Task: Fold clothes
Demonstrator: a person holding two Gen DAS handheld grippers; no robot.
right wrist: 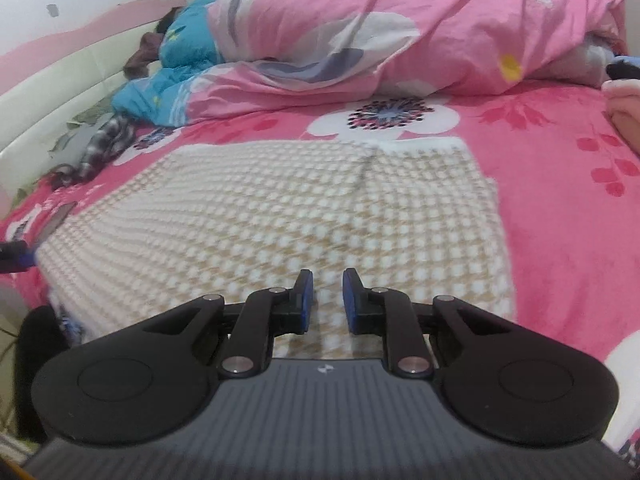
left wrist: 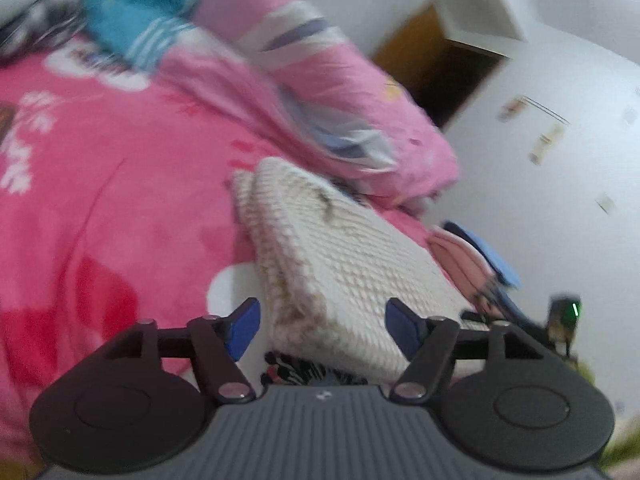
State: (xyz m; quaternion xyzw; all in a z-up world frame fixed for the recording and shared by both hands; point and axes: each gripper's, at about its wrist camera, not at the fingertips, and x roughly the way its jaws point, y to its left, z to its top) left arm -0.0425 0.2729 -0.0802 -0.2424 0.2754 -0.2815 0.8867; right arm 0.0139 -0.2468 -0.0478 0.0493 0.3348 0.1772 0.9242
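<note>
The knitted garment (right wrist: 272, 216), cream and waffle-textured, lies folded flat on the pink flowered bed cover (right wrist: 560, 208), close to the bed's near edge. Behind it, along the bed's far edge, a rumpled pink quilt (right wrist: 420, 28) is heaped well clear of the work. In the left wrist view the left gripper (left wrist: 322, 326) has its jaws wide apart around a raised folded corner, pads not pressing. The right gripper (right wrist: 327, 300) hovers over the near hem, jaws nearly together with nothing between them. The fold looks nearly done; next, probably, comes another fold or smoothing, which needs a firm pinch on an edge.
</note>
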